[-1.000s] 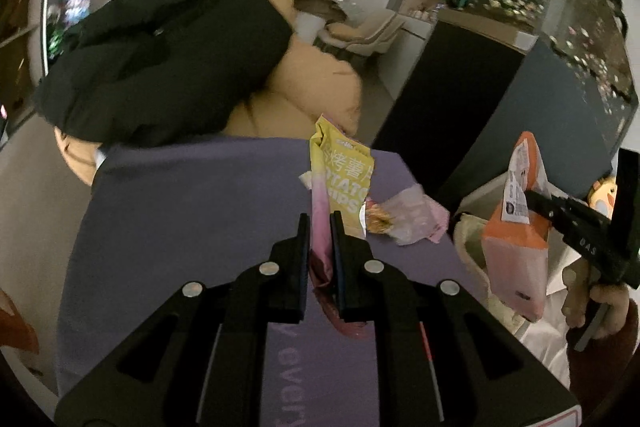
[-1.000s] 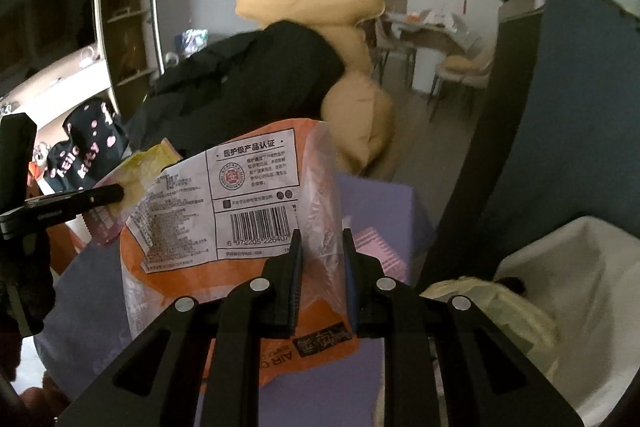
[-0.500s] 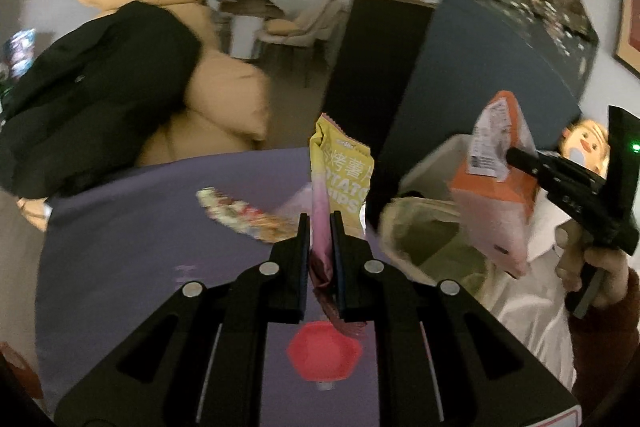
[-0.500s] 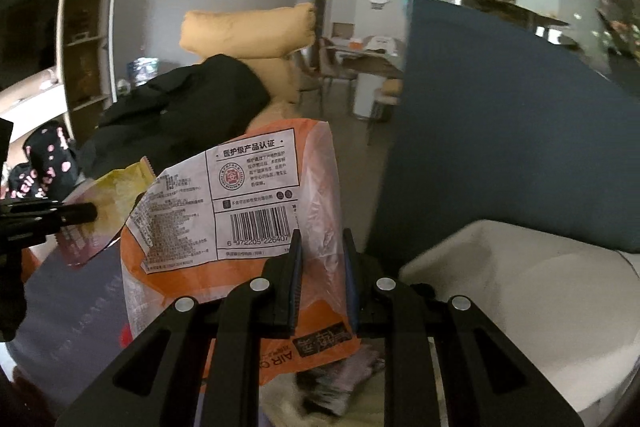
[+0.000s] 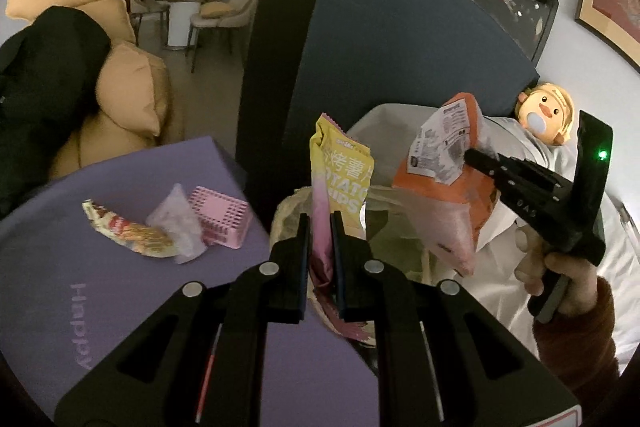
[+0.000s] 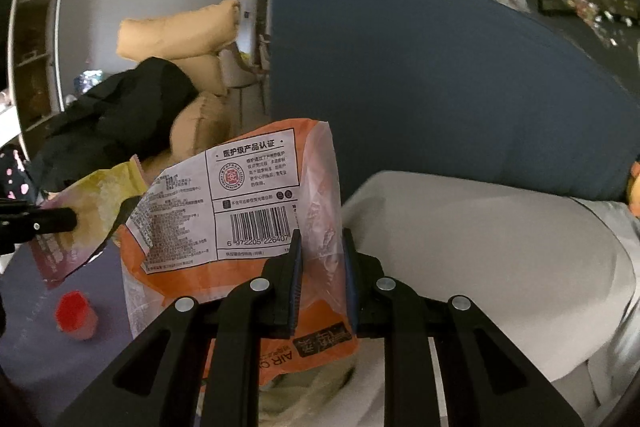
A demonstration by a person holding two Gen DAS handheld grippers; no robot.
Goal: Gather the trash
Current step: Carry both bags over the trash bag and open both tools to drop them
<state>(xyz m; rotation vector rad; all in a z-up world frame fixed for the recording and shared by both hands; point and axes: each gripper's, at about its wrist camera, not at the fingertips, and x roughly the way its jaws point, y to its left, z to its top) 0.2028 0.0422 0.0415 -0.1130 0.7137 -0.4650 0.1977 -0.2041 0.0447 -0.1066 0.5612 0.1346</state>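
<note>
My left gripper (image 5: pixel 320 223) is shut on a yellow and pink chip bag (image 5: pixel 340 171) and holds it upright over the open trash bag (image 5: pixel 288 219) beside the purple table (image 5: pixel 120 307). My right gripper (image 6: pixel 320 239) is shut on an orange and clear wrapper (image 6: pixel 240 211) with a white barcode label, held above the same trash bag; it also shows in the left wrist view (image 5: pixel 444 179). The chip bag shows at the left in the right wrist view (image 6: pixel 92 203). On the table lie a snack wrapper (image 5: pixel 124 231), a clear wrapper (image 5: pixel 176 227) and a pink packet (image 5: pixel 220 223).
A red cap (image 6: pixel 74 311) sits on the table. A white cushion (image 6: pixel 480 247) and a duck-face plush (image 5: pixel 546 113) lie to the right. A dark blue cabinet (image 5: pixel 380 47) stands behind. A tan beanbag (image 5: pixel 128 95) with black clothes (image 5: pixel 40 87) is at the left.
Both grippers have swung to the right with their wrappers, from over the table to over the trash bag. The table litter now lies to the left in the left wrist view.
</note>
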